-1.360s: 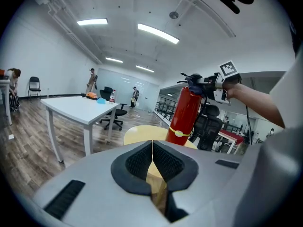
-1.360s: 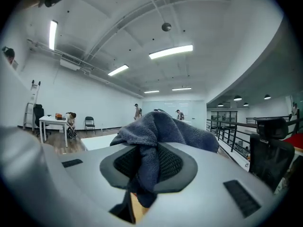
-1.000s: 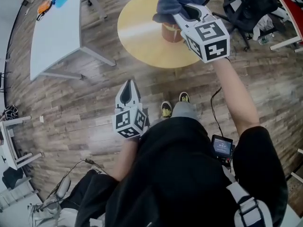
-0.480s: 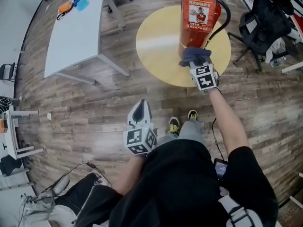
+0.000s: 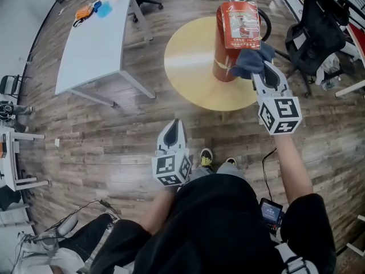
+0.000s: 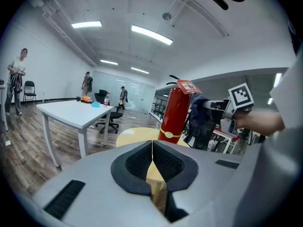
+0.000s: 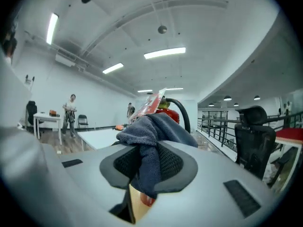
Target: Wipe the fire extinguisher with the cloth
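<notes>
pinching the blue cloth (image 5: 251, 60) at upper right, the right gripper (image 5: 268, 80) presses it against the red fire extinguisher (image 5: 231, 41); the left gripper (image 5: 171, 144) hangs closed, empty, at centre.

Three views: one high, two low.
My head view looks steeply down from above. The left hand-held gripper (image 5: 173, 131) view faces the far fire extinguisher (image 6: 173, 112) level, from farther back; the right hand-held gripper (image 5: 259, 68) view sits near it. All three share it.
</notes>
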Demonstrator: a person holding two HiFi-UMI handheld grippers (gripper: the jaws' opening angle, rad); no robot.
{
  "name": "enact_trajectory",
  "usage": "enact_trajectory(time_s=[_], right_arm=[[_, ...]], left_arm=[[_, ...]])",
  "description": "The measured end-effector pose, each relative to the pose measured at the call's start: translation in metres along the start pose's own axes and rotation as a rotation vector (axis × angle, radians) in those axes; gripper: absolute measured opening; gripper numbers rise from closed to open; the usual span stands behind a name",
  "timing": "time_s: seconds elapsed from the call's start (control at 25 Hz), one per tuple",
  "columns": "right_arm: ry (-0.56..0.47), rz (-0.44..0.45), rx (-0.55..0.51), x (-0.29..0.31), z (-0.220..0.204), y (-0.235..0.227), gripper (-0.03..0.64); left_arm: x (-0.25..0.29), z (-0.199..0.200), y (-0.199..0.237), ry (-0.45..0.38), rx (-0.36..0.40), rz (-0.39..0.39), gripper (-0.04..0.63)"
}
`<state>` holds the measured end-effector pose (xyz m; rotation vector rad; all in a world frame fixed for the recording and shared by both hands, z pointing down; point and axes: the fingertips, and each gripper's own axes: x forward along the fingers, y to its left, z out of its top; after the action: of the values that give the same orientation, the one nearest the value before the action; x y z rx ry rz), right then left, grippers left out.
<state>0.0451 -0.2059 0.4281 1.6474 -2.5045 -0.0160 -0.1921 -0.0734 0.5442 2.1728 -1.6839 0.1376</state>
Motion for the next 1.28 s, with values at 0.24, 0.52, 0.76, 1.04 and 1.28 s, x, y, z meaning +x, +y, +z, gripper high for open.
enact_trajectory(time_s=[0.24,0.52,0.76,1.04,1.28], right_arm=[[-0.064,0.041,0.115,-0.099,0.009,0.014,0.089],[-0.080,0.080,0.159,-0.187,0.000,0.002,0.089],[-0.041,0.071,0.207,-0.230,-0.011,-0.014,0.089],[-0.057,0.042,0.212,-0.249,-0.012,-0.008,0.089],[-0.059,0.058,0.220,-0.251,-0.011,0.014,0.089]], left_arm=[[-0.011,0.029,-0.072,-0.071,0.060,-0.078,0.023],[-0.036,0.041,-0.188,-0.119,0.098,-0.146,0.023],[-0.055,0.044,-0.251,-0.145,0.141,-0.163,0.023],[-0.073,0.051,-0.260,-0.167,0.171,-0.165,0.023],[-0.084,0.046,-0.248,-0.164,0.172,-0.162,0.023]])
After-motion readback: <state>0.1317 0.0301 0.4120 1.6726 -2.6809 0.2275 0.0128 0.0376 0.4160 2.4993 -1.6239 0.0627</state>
